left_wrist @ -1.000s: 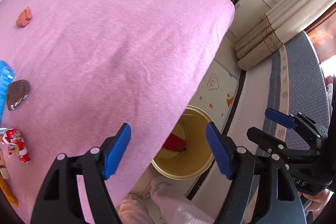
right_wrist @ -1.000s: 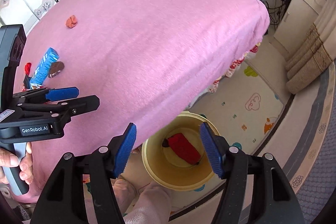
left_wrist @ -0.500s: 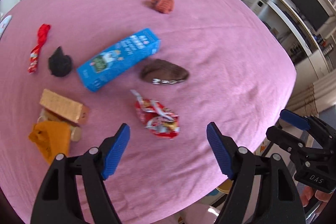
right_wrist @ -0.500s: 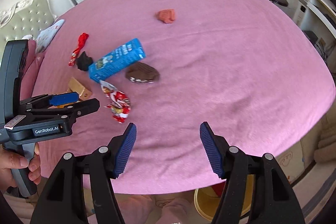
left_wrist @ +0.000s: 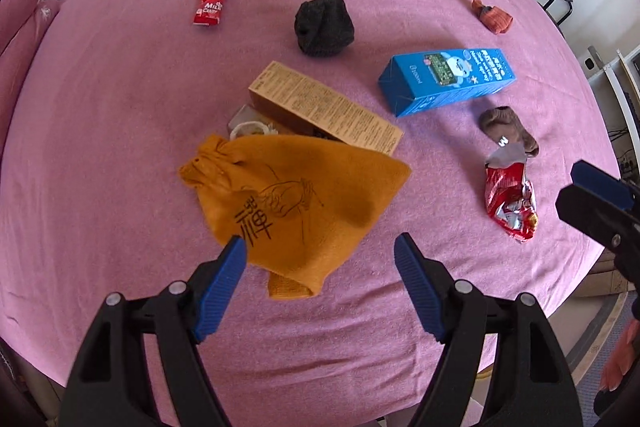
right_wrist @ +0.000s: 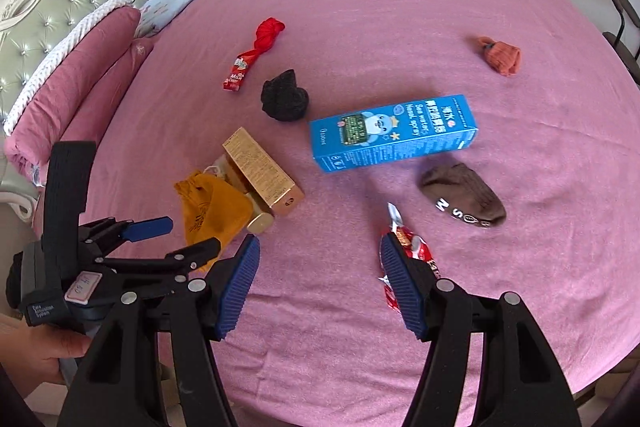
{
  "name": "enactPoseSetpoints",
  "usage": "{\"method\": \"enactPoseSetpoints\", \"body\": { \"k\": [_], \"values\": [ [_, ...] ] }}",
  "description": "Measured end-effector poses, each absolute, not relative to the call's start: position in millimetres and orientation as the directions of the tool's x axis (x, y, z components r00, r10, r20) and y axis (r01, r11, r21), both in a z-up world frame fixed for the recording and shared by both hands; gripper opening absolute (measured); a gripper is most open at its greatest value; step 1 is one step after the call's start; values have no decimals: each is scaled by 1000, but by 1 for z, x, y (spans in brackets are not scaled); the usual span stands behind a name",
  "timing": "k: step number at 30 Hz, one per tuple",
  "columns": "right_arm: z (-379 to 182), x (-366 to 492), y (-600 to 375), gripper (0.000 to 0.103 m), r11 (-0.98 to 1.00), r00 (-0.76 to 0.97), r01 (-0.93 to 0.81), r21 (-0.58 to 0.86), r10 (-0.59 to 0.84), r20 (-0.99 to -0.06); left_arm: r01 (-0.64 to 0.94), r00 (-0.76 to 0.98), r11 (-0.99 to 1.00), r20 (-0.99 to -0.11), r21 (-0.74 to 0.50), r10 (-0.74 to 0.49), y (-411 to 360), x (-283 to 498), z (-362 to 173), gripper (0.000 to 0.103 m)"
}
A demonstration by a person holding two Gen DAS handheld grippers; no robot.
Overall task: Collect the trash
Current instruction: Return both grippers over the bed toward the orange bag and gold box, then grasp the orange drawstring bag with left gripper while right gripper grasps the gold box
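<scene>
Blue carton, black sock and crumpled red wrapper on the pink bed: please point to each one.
blue carton (right_wrist: pixel 394 133), right wrist view, on its printed top face.
black sock (left_wrist: pixel 324 25), left wrist view, middle of the bundle.
crumpled red wrapper (left_wrist: pixel 510 201), left wrist view, on its red foil body.

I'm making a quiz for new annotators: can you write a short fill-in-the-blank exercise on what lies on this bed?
1. The long carton with the cartoon bear is ____ in colour.
2. The brown sock lies beside the crumpled ____ wrapper.
3. The gold box rests partly on the ____ drawstring pouch.
4. Everything lies on a ____ bedsheet.

Missing words: blue; red; orange; pink
</scene>
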State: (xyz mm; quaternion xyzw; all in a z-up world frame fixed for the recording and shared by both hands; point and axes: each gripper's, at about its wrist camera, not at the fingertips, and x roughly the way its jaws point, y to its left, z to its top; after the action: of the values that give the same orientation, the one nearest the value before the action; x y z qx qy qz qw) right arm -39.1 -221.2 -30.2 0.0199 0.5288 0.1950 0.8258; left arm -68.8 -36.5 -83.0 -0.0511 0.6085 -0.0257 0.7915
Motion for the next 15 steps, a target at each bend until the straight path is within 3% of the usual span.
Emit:
{"method": "enactPoseSetpoints", "body": {
  "k": [11,13,15],
  "values": [
    [-44,-4,-199,62,866,289,-449,221,374,-881,-107,246,992,-969,-61,-33,-41,-53,-119,75],
    [-48,2,-198,62,856,275,-468,220,378,-884,-147,240,986,-970,-73,-36,-36,-50,-123,70],
    [-52,7,-196,62,844,259,-490,218,379,-888,-178,239,979,-970,-95,-50,-31,-49,-124,57]
  ]
}}
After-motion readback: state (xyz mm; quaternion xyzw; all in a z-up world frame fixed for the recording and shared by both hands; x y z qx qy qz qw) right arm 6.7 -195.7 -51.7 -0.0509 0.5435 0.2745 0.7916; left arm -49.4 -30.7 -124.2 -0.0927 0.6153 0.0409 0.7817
